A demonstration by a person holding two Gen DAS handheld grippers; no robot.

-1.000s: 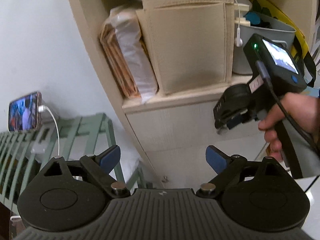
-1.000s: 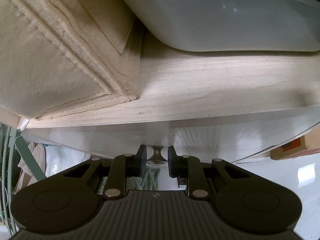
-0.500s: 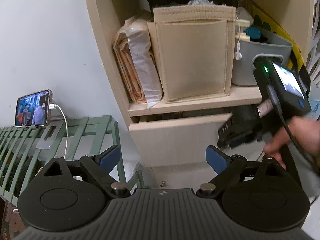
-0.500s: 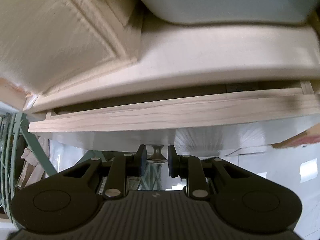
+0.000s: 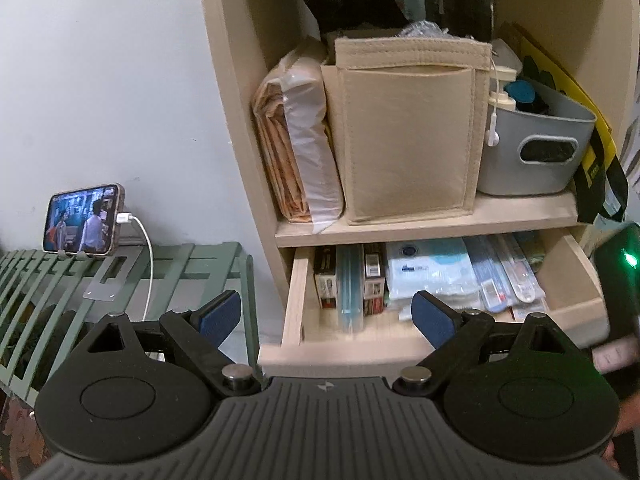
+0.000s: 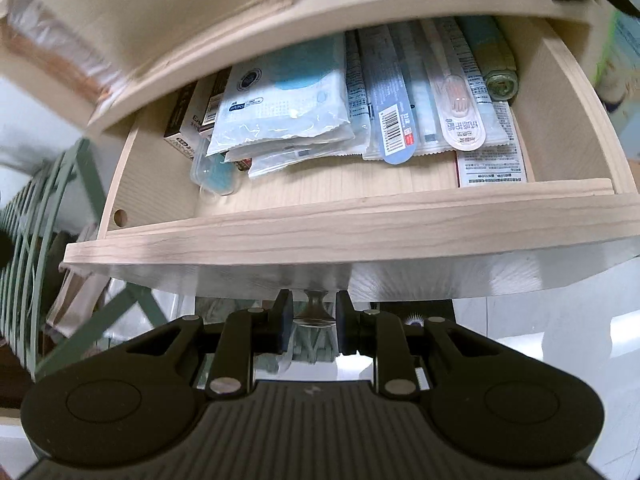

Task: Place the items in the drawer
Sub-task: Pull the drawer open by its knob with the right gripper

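A pale wooden drawer stands pulled out under the shelf board. My right gripper is shut on the drawer's small metal knob, below its front panel. Inside lie a face-mask pack, several flat sealed packets and small boxes at the left. In the left wrist view the same drawer is open below the shelf, and my left gripper stands open and empty in front of it. The right-hand device shows at the right edge.
On the shelf stand a beige felt box, wrapped paper bundles and a grey bin of toiletries. A green slatted rack at the left carries a phone on a charging cable against the white wall.
The drawer was shut a second ago and now stands pulled out, its contents showing. My right gripper came back toward me with the knob still held. The left gripper barely shifted.
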